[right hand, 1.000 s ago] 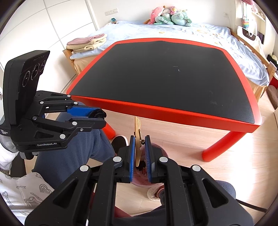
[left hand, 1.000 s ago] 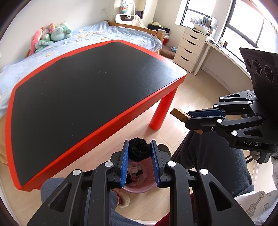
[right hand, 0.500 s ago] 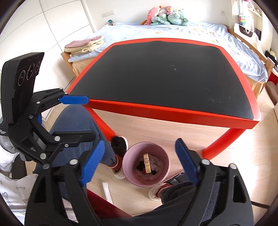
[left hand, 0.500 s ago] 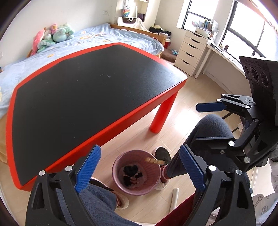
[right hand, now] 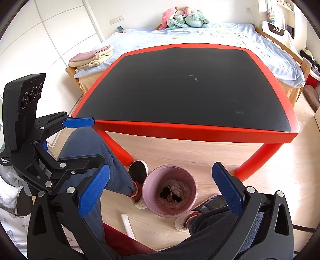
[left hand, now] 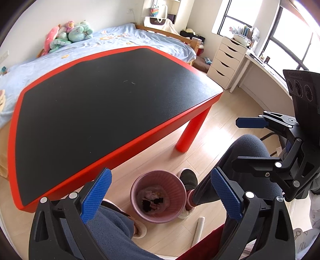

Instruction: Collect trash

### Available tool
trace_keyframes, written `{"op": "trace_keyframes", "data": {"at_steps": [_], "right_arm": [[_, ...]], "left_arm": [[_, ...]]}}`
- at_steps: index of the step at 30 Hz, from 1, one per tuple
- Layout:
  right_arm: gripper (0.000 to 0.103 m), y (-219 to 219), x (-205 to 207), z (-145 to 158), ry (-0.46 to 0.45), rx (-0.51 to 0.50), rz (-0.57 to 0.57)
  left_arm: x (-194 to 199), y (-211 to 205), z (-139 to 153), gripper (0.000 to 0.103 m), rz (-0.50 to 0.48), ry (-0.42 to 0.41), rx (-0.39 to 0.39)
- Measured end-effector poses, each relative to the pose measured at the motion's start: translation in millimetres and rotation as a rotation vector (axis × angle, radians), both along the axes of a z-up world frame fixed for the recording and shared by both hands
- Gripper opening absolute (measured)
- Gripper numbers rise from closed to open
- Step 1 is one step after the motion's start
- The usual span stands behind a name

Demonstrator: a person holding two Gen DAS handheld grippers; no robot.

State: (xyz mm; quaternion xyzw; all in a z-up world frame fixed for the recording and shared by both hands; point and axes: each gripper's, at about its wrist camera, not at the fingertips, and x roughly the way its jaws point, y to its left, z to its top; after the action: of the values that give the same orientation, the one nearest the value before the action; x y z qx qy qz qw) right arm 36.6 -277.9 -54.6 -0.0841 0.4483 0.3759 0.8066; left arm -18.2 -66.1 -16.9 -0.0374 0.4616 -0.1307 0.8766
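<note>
1. Both claws are spread wide with nothing between their blue pads: the left gripper [left hand: 161, 197] and the right gripper [right hand: 161, 191] each hang above the floor, looking down at the pink bin [left hand: 159, 181].
2. From the left wrist camera, the right gripper [left hand: 242, 142] shows at the right edge, its two fingers well apart and bare; from the right wrist camera, the left gripper [right hand: 88, 140] shows at the left edge in the same spread state.
3. That pink bin [right hand: 148, 185] stands upright on the pale wooden floor [right hand: 190, 152], just in front of the near edge of the table [right hand: 192, 130] and between the person's two slippered feet.
4. Inside the bin lies the trash [right hand: 173, 192]: dark bits, pale crumpled pieces and something light brown, all down at the bottom. In the left wrist view the same trash [left hand: 153, 200] sits low in the bin.
5. A black top with a red rim and round red legs makes up the table [left hand: 140, 133].
6. A white tube [right hand: 128, 225] lies on the floor near the bin, by the person's leg.
7. Beyond the table stands a bed [right hand: 200, 34] with a light blue cover and plush toys [right hand: 184, 18] at its far side.
8. A white drawer unit [left hand: 227, 62] stands by the window in the left wrist view.
</note>
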Motion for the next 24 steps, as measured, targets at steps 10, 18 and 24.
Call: {"op": "trace_keyframes", "data": {"at_steps": [10, 18, 24], "right_arm": [[0.1, 9.7, 18.4, 23.3, -0.045, 0.022, -0.023], [0.1, 24.4, 53.9, 58.6, -0.132, 0.029, -0.045], [0.1, 38.3, 69.1, 79.5, -0.185, 0.036, -0.051]], "left_arm": [[8.8, 19.7, 18.1, 0.096, 0.063, -0.045, 0.011], [27.7, 49.2, 42.7, 0.096, 0.173, -0.106, 0.047], [41.9, 68.3, 60.9, 0.096, 0.282, -0.136, 0.109]]}}
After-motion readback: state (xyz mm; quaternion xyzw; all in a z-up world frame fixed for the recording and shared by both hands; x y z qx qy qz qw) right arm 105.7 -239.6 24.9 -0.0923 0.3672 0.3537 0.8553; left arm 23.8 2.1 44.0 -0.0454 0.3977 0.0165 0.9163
